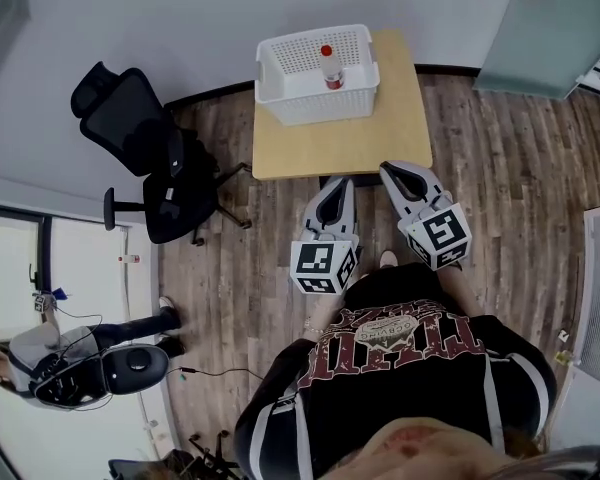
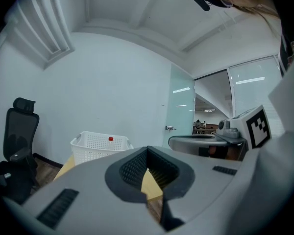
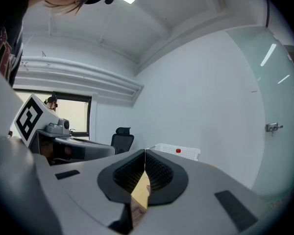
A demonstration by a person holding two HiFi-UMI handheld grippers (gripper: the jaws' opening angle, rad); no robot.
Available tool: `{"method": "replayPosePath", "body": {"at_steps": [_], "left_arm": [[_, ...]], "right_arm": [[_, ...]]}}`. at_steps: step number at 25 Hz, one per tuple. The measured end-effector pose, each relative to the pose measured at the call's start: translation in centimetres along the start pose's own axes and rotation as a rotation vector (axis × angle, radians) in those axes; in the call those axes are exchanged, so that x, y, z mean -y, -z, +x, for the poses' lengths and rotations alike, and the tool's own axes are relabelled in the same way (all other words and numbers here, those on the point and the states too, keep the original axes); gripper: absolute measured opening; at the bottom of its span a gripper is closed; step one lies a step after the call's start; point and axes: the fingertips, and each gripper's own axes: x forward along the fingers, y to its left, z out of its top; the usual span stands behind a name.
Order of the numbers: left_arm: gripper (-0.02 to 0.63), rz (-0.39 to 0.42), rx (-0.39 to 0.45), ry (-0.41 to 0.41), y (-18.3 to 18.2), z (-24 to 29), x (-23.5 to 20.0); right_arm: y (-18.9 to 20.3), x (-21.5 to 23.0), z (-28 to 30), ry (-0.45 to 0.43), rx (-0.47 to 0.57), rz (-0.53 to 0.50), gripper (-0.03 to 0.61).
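Observation:
In the head view my left gripper (image 1: pixel 338 190) and right gripper (image 1: pixel 395 173) are held side by side just short of the near edge of a small wooden table (image 1: pixel 340 138). Both are shut, tips meeting with nothing between them. At the table's far end a white perforated basket (image 1: pixel 320 103) holds an upright bottle with a red cap (image 1: pixel 328 68). In the left gripper view, the shut left gripper (image 2: pixel 147 150) points toward the basket (image 2: pixel 95 148), with the right gripper's body beside it. The right gripper (image 3: pixel 145 152) faces the basket (image 3: pixel 188 153) too.
A black office chair (image 1: pixel 145 148) stands left of the table on the wood floor. A frosted glass door (image 1: pixel 550 28) is at the far right. Another person (image 1: pixel 80 353) is low at the left edge, beside cables on the floor.

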Motion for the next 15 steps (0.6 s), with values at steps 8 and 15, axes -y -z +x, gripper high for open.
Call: {"method": "replayPosePath", "body": {"at_steps": [8, 15], "left_arm": [[0.048, -0.017, 0.001, -0.027, 0.2, 2.3, 0.3], [0.047, -0.041, 0.015, -0.064, 0.7, 3.0, 0.4]], "right_arm": [[0.1, 2.3, 0.7, -0.034, 0.002, -0.004, 0.017], [0.6, 3.1, 0.6, -0.064, 0.000, -0.004, 0.017]]}}
